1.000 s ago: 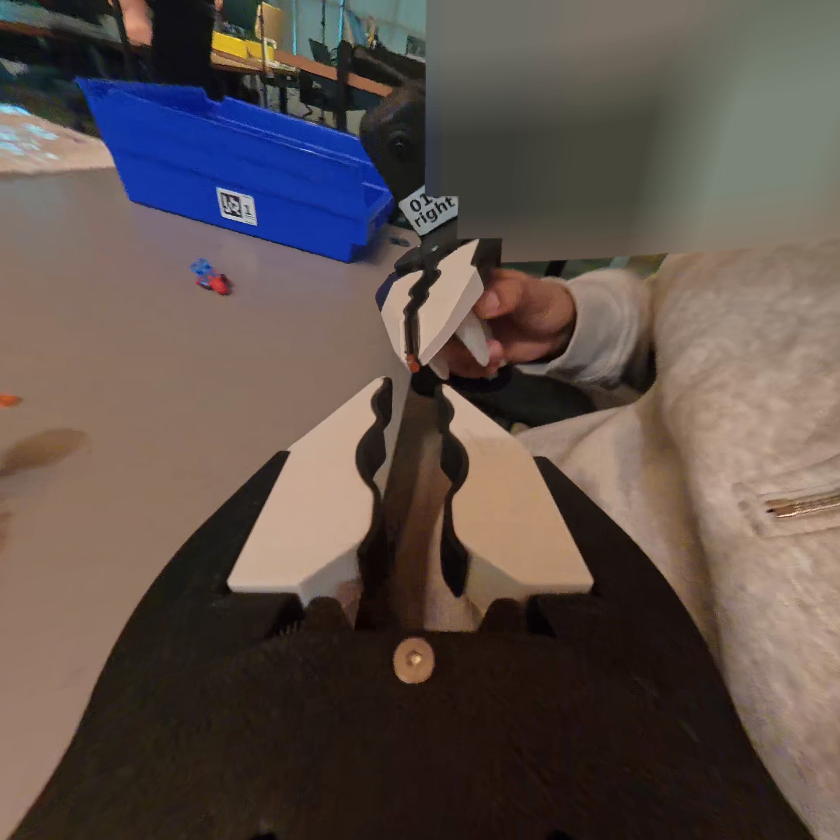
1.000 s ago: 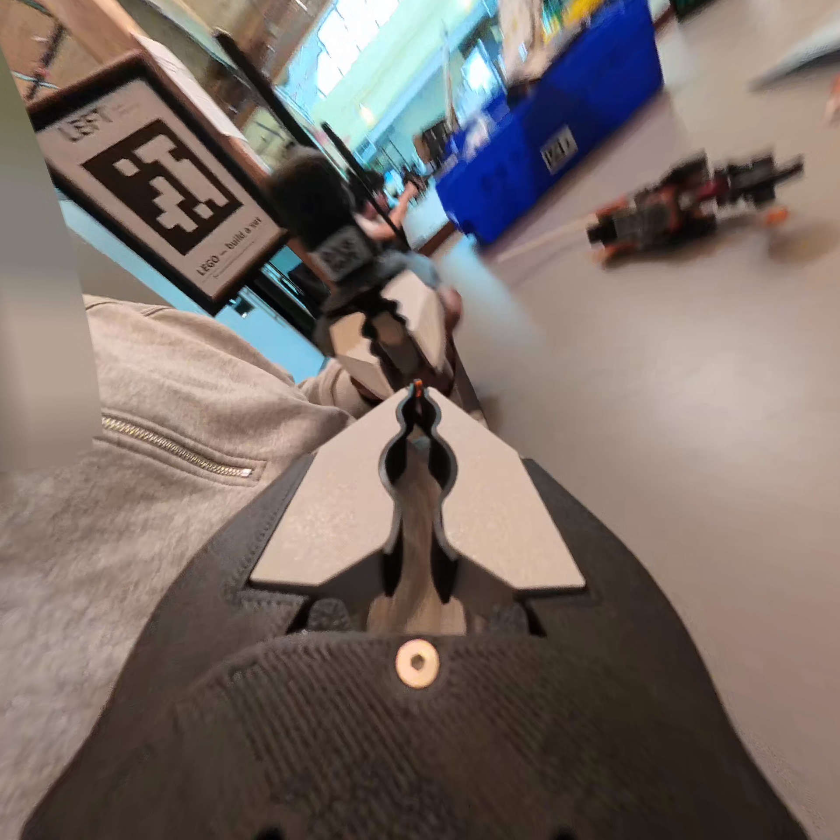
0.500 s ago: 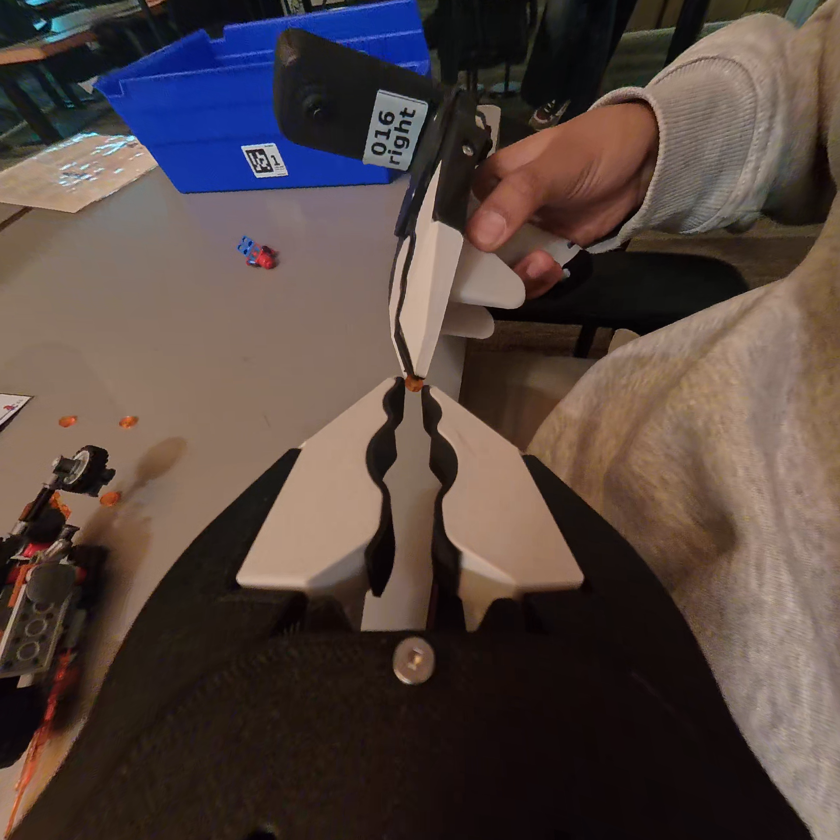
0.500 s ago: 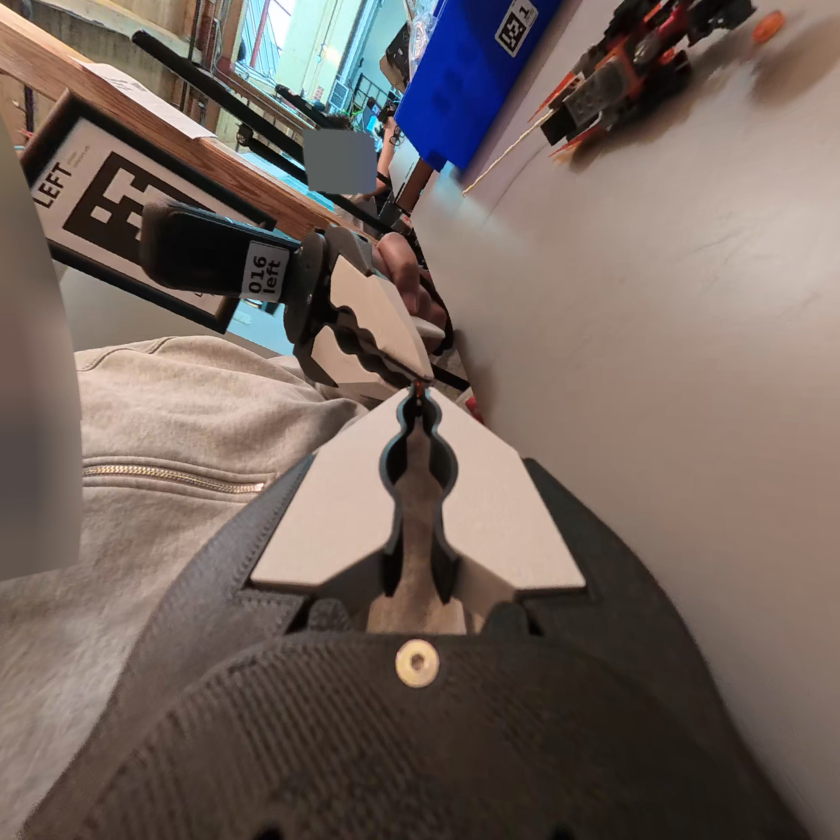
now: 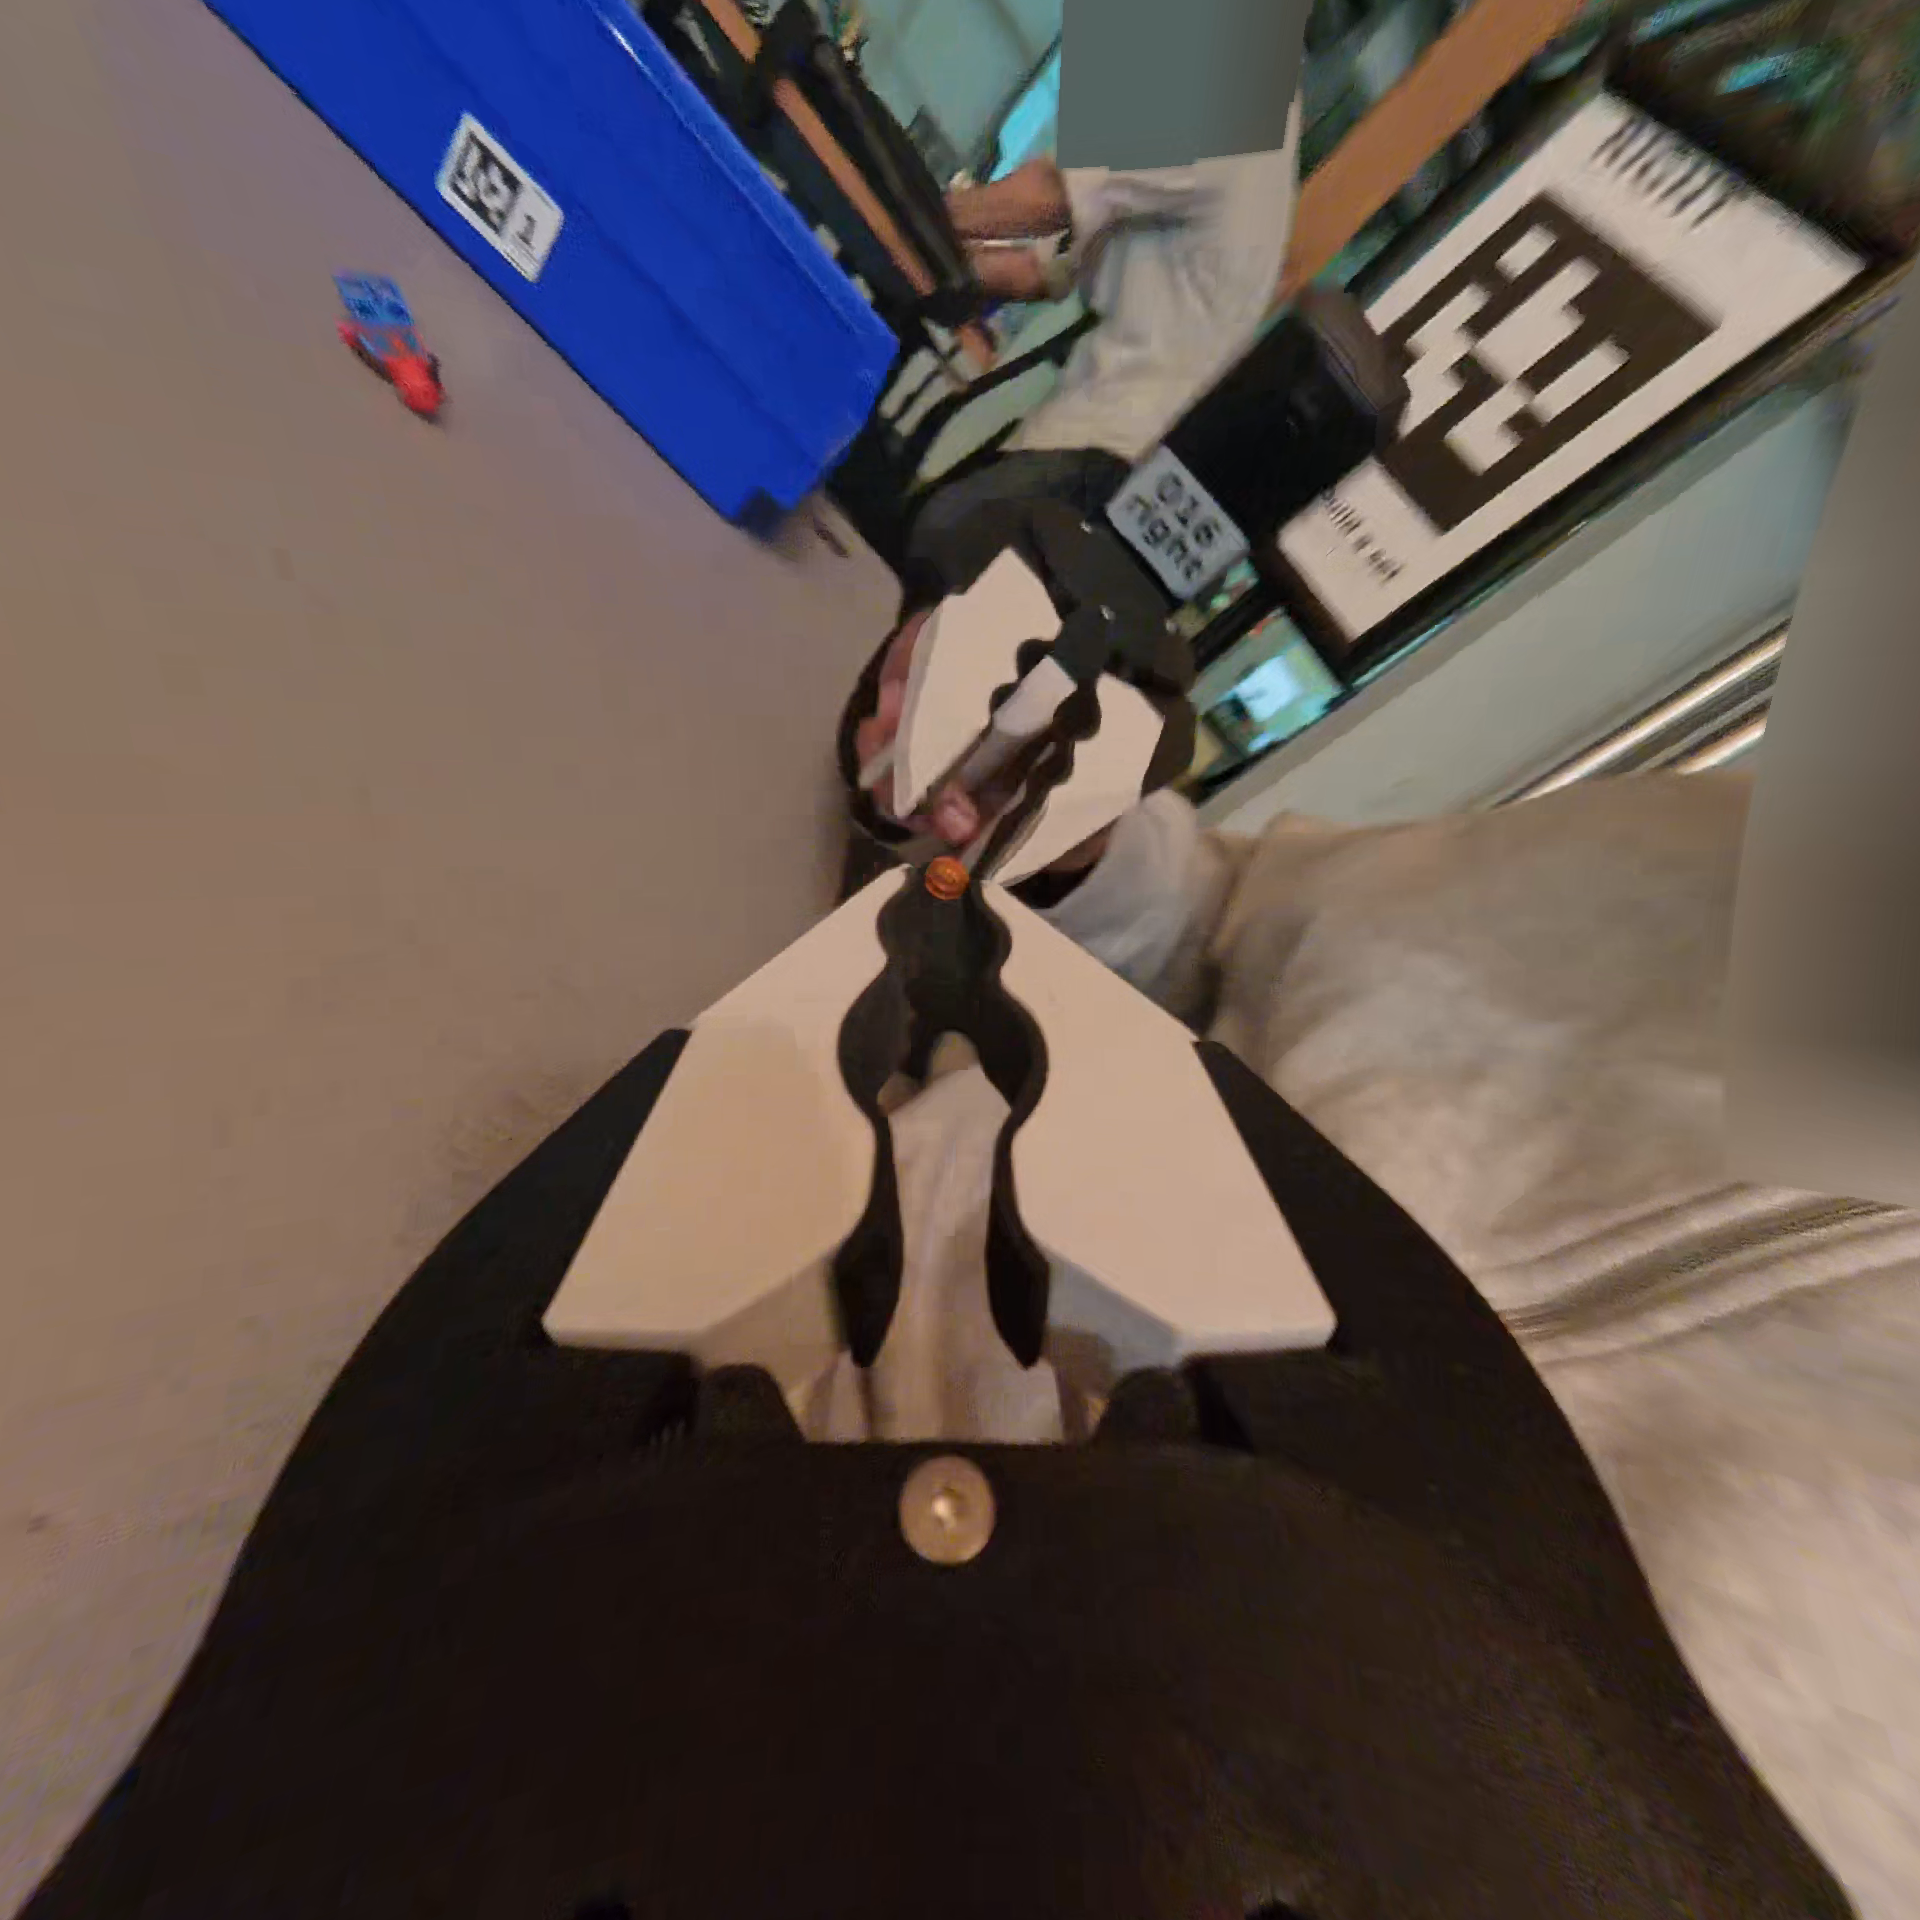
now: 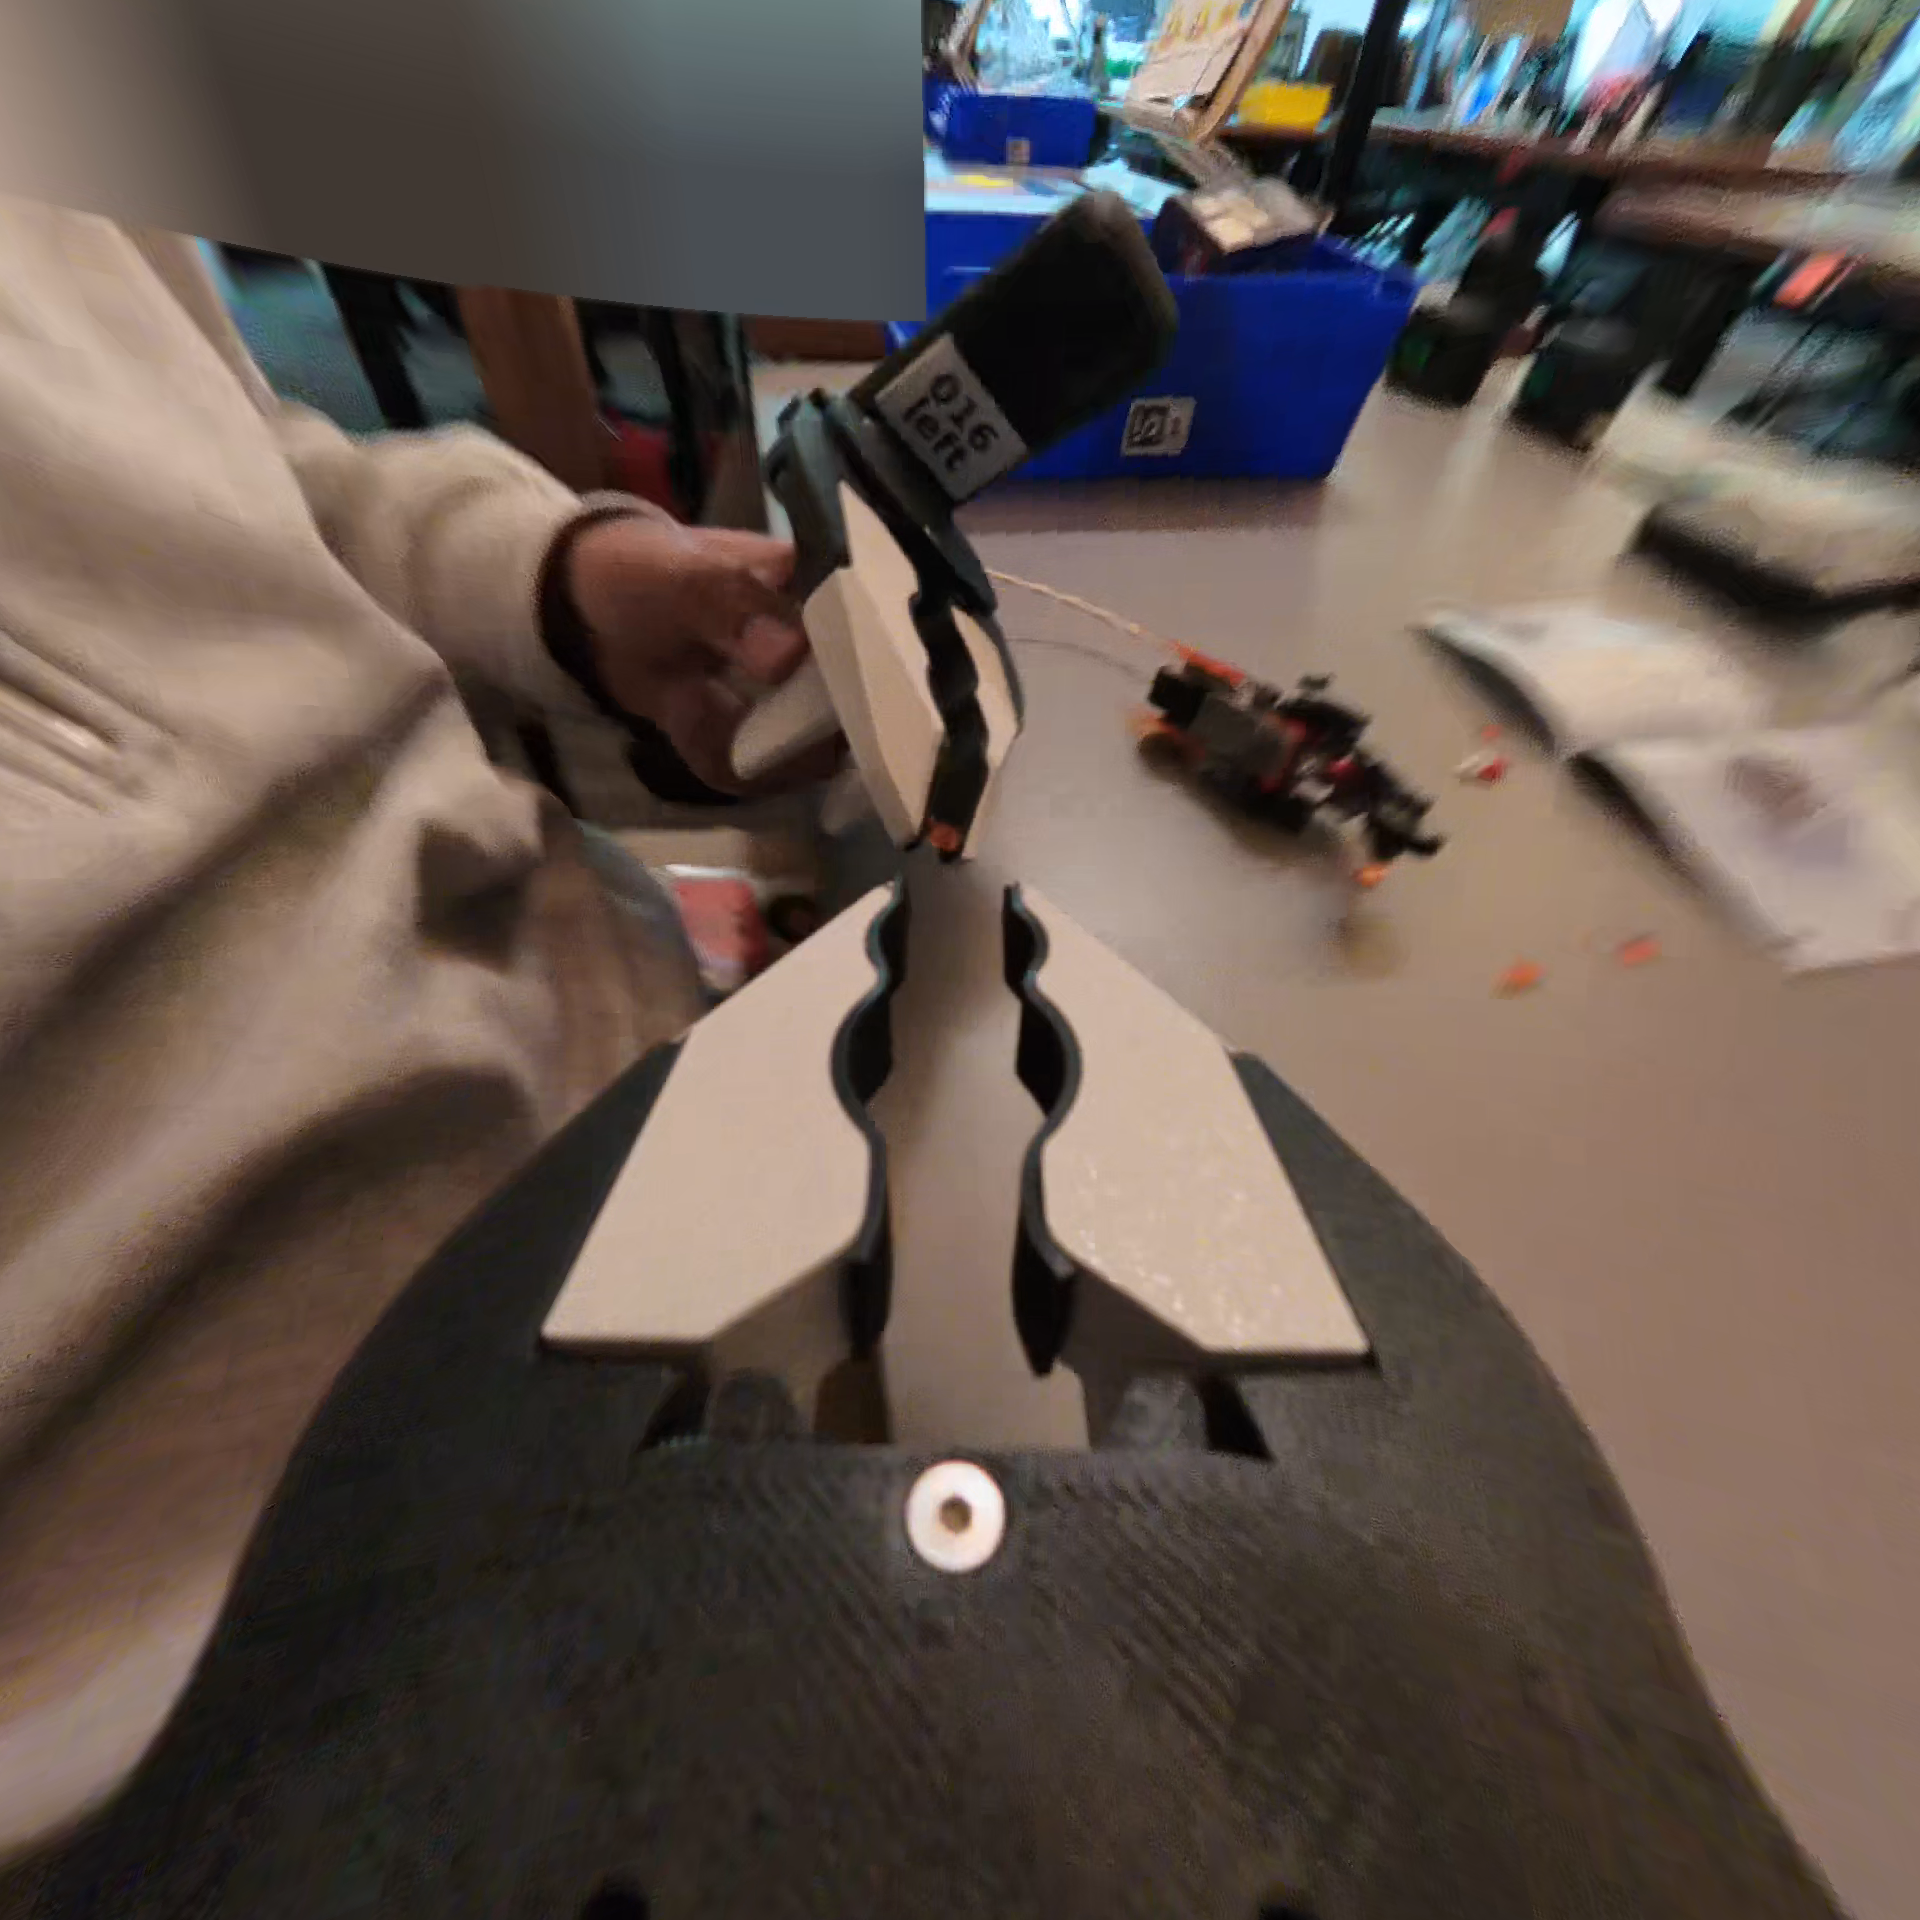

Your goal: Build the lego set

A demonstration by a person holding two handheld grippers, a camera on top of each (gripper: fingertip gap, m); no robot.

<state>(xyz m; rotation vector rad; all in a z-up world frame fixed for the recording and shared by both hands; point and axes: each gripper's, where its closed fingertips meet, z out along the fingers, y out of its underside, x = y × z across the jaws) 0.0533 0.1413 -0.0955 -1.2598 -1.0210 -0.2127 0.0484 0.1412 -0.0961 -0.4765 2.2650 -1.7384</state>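
Note:
My left gripper is shut on a small round orange lego piece, pinched at the very fingertips. In the right wrist view the same piece shows at the tips of the left gripper, held in the air just beyond my right gripper. The right gripper is open and empty, with a clear gap between its jaws. The right gripper's white fingers show just past the piece in the left wrist view. A partly built black, grey and red lego model lies on the grey table.
A blue bin stands at the far table edge and also shows in the right wrist view. A small blue and red piece lies near it. Loose orange pieces and an open booklet lie right of the model. My grey-sleeved body is close behind. Less than 4 cm separates the two grippers' tips.
The orange piece passed from the right gripper's tips to the left gripper's tips. The left gripper closed on it and the right gripper opened. Both grippers turned.

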